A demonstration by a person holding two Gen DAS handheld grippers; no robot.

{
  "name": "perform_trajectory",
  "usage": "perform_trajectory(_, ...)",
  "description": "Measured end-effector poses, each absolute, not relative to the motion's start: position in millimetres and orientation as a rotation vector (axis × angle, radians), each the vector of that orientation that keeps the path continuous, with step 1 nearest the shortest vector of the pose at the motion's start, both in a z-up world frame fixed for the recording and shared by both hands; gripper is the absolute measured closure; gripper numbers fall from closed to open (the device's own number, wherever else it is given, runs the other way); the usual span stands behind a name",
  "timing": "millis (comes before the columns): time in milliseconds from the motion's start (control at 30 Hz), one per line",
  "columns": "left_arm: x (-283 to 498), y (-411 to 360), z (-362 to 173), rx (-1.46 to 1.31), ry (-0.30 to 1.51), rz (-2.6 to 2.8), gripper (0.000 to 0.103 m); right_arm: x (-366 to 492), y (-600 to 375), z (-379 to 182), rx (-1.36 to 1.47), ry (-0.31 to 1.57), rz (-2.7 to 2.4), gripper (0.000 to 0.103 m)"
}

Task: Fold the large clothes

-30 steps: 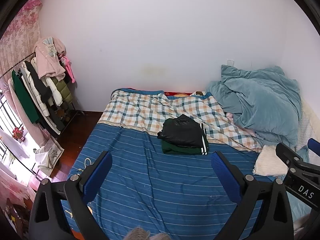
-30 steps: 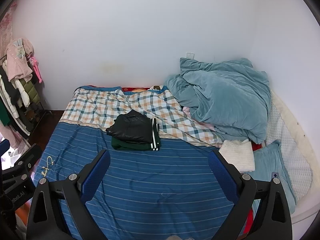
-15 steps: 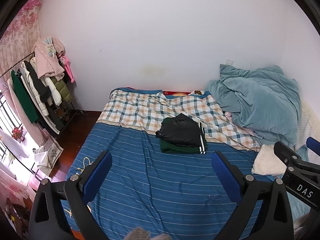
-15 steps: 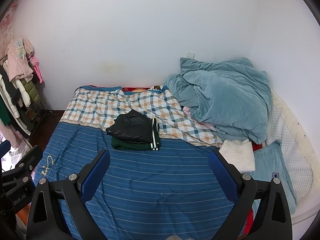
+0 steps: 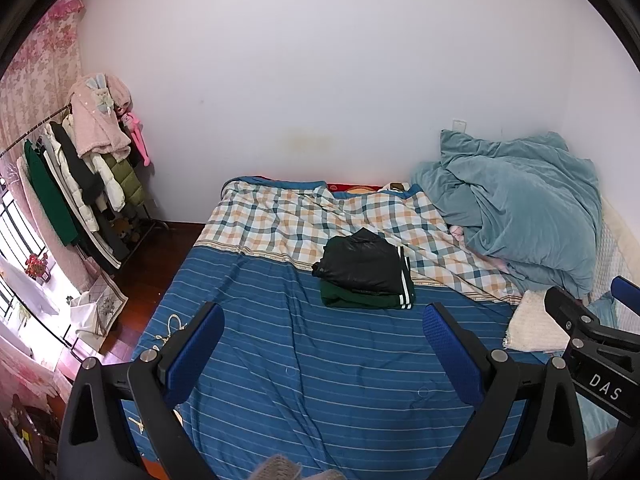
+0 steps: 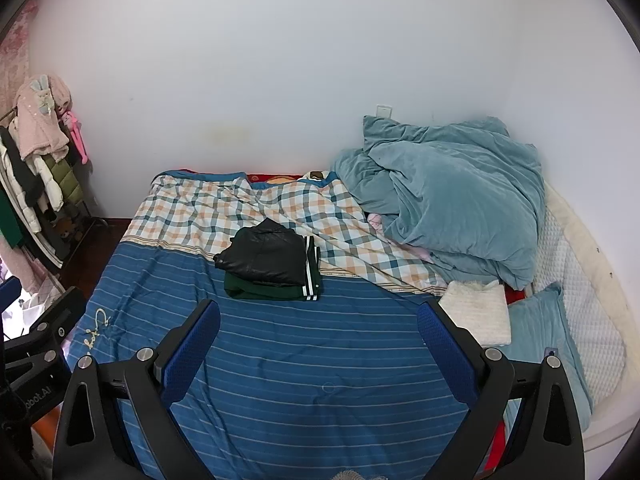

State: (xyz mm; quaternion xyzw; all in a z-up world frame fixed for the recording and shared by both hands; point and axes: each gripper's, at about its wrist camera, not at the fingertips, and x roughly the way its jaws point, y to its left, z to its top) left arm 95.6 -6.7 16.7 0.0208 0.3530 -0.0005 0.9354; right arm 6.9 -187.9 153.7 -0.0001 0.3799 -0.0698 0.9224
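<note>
A folded black garment (image 5: 362,266) lies on top of a folded dark green garment (image 5: 360,300) with white stripes, stacked in the middle of the bed; the stack also shows in the right wrist view (image 6: 266,256). My left gripper (image 5: 322,320) is open and empty, held above the blue striped cover well short of the stack. My right gripper (image 6: 318,318) is open and empty, also over the cover. The right gripper's body shows at the right edge of the left wrist view (image 5: 592,344).
The bed has a blue striped cover (image 5: 320,360) and a checked sheet (image 5: 304,216). A teal duvet (image 5: 520,208) is heaped at the right, with a white folded cloth (image 6: 476,312) and a pillow (image 6: 540,336). A clothes rack (image 5: 76,184) stands at the left.
Both grippers have drifted slightly; the view of the bed has shifted a little. Nothing was grasped or released.
</note>
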Motion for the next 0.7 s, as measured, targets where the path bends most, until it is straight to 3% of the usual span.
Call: perform_trajectory(700,95.4,-2.4,21.5,0.021,0.719,0.019,0.001,4.9,-187.7,155.1,-0.007,0.767,-0.134,0.002)
